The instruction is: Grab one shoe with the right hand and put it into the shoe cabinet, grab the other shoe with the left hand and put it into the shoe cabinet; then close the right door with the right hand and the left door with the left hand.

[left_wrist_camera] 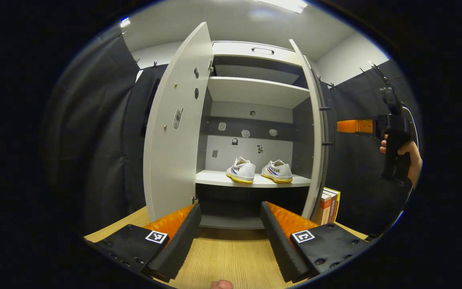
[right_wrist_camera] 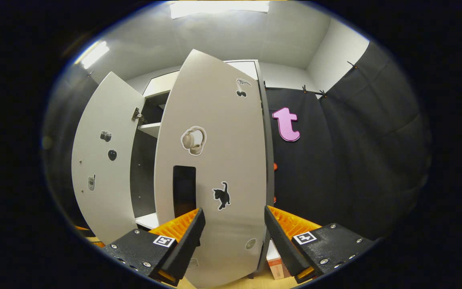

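Closing the right door [right_wrist_camera: 215, 160] at frame centre: right gripper [right_wrist_camera: 233, 226] spread wide, pressing flat near its outer edge (shoes [left_wrist_camera: 259, 170] shelved); left gripper [left_wrist_camera: 231, 224] wide, empty.

The right claw [right_wrist_camera: 233, 230] stands open at the bottom of the frame, its fingers [right_wrist_camera: 183, 237] apart, close before the outer face of the right door [right_wrist_camera: 215, 160] at centre. That door carries stickers and a dark recessed handle [right_wrist_camera: 184, 190]. The left door [right_wrist_camera: 102, 168] stands open at left
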`<state>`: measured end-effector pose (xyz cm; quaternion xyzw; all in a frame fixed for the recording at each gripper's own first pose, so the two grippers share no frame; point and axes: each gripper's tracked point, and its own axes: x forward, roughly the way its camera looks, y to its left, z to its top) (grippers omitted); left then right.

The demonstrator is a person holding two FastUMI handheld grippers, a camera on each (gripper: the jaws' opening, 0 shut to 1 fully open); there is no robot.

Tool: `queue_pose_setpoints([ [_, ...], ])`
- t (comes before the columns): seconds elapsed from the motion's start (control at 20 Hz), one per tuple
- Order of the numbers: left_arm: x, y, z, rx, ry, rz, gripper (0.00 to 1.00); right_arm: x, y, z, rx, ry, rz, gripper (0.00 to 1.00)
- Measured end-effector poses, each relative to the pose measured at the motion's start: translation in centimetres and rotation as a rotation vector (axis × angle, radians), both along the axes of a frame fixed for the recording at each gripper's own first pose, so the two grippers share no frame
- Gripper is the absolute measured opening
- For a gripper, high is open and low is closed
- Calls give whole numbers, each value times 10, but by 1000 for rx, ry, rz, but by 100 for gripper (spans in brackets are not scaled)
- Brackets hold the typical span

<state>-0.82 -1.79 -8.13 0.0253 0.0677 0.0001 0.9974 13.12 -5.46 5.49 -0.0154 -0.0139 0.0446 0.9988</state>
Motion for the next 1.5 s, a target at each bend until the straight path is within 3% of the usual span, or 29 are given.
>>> queue_pose_setpoints([
  [0.6, -2, 15, -3, -7, -3, 36, 99, 40, 55, -18, -13, 36, 97, 92],
  [0.9, -1, 20, -5, -8, -1, 44, 97, 58, 67, -24, -16, 76, 94, 92],
  [1.2, 1, 24, -4, -8, -1, 51, 99, 69, 79, -26, -89, 56, 67, 91],
  [1.5, 1, 27, -4, -4, -1, 50, 97, 77, 82, -32, -42, 65, 34, 91],
])
